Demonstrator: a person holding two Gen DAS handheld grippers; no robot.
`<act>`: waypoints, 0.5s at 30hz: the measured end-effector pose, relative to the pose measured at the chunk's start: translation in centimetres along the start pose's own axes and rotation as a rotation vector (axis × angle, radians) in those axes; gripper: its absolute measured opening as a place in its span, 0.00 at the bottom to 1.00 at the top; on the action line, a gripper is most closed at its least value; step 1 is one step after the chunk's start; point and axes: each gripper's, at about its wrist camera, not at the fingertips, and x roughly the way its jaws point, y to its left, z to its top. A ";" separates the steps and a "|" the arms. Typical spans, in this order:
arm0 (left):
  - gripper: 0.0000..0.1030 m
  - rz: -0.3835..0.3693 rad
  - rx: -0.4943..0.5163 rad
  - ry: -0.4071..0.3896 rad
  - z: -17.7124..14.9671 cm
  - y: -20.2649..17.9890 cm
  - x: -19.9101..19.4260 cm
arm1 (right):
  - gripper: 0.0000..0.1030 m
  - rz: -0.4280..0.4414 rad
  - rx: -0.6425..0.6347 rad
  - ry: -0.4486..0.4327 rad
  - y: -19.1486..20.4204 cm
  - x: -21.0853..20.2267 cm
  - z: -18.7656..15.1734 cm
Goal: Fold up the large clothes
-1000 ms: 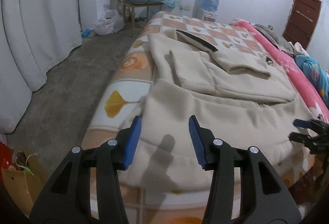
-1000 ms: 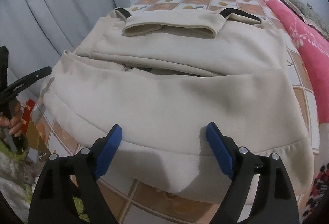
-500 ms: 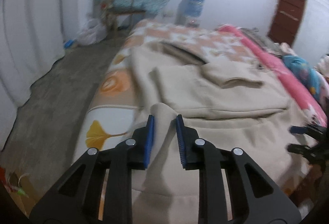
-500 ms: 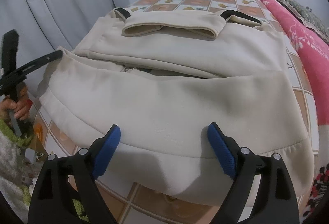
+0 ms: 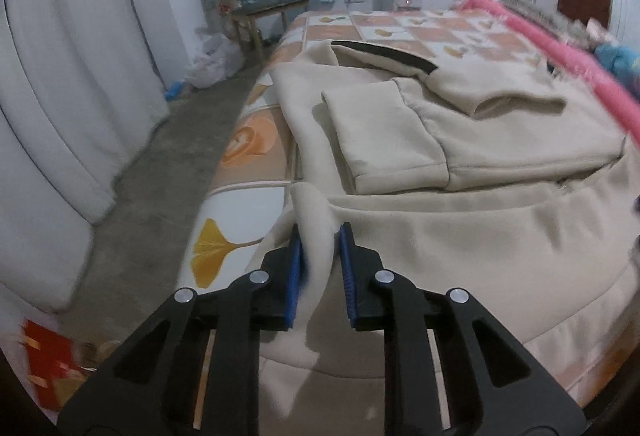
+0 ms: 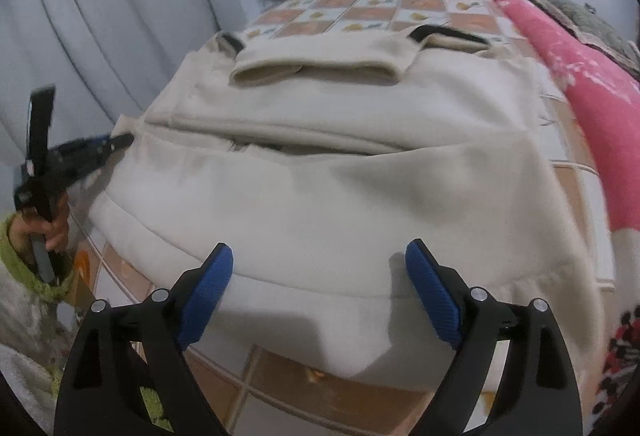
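Left wrist view: beige fleece sweatshirt point(image 5: 460, 196) lies spread on the tiled-pattern bedspread point(image 5: 248, 140), sleeves folded in at far side; left gripper point(image 5: 320, 268) has just been closing, jaws narrow, pinching a raised ridge of the near-left hem corner; cloth looks soft, thick, floppy, likely to sag, so best taken at hem corners. Right wrist view: right gripper point(image 6: 320, 296) wide, nothing between jaws, hovering over the near hem band, sweatshirt just beyond; left gripper at far-left edge.
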 end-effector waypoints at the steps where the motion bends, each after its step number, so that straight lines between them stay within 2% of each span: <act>1: 0.16 0.032 0.024 -0.003 -0.1 -0.5 0.0 | 0.83 -0.010 0.023 -0.025 -0.9 -1.0 -0.1; 3: 0.16 0.080 0.062 -0.009 -0.2 -1.2 -0.1 | 0.83 -0.049 0.052 -0.061 -2.4 -2.5 -0.1; 5: 0.16 0.113 0.084 -0.010 -0.3 -1.7 0.0 | 0.78 -0.093 0.077 -0.087 -4.0 -3.6 0.1; 9: 0.16 0.133 0.084 -0.005 -0.2 -1.9 0.0 | 0.69 -0.156 0.140 -0.107 -7.4 -4.4 1.4; 15: 0.16 0.137 0.078 -0.004 -0.4 -1.8 -0.2 | 0.56 -0.133 0.165 -0.092 -9.6 -1.7 3.7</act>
